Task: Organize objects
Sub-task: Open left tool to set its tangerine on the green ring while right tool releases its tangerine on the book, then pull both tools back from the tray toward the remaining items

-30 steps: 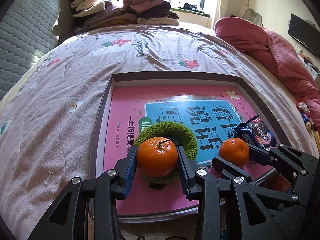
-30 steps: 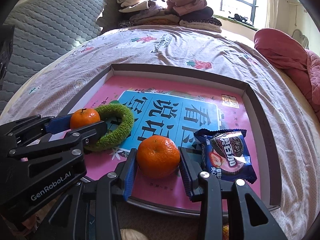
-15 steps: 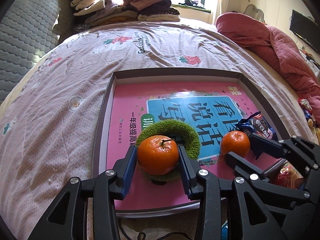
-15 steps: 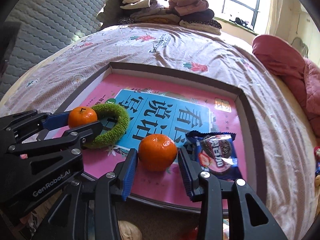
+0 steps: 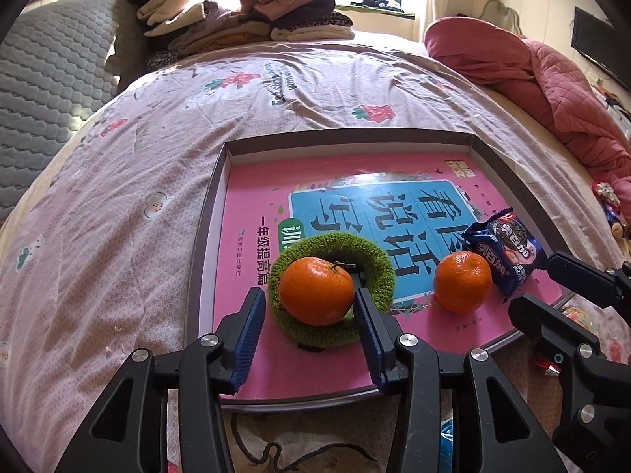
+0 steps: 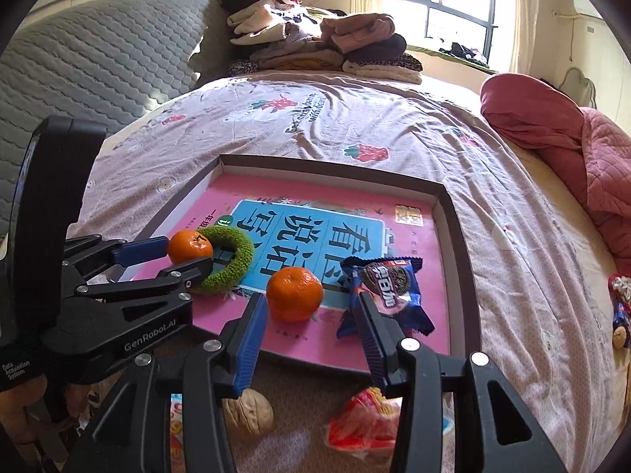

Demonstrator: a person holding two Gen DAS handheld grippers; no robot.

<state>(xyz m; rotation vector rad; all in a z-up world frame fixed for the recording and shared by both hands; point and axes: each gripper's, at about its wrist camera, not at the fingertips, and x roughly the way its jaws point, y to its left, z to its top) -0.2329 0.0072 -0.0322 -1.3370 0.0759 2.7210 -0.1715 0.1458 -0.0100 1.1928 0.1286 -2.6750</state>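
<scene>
A shallow tray (image 5: 205, 213) (image 6: 459, 244) lined with a pink book cover lies on the bed. One orange (image 5: 316, 291) (image 6: 190, 246) sits on a green knitted ring (image 5: 378, 260) (image 6: 236, 250) in it. My left gripper (image 5: 309, 315) (image 6: 179, 258) is open, its pads either side of this orange with small gaps. A second orange (image 6: 294, 294) (image 5: 463, 287) rests on the tray beside a blue cookie packet (image 6: 388, 283) (image 5: 508, 250). My right gripper (image 6: 309, 323) is open and drawn back, the second orange just beyond its fingertips.
A walnut (image 6: 248, 414) and a red snack wrapper (image 6: 363, 421) lie on the bed in front of the tray. Folded clothes (image 5: 236, 19) are piled at the headboard, and a red quilt (image 5: 552, 79) lies at the right. A small toy (image 6: 621, 307) sits at the bed's right edge.
Both grippers opened and let go of their oranges, then drew back toward the near edge of the tray. Both oranges stay where they were set.
</scene>
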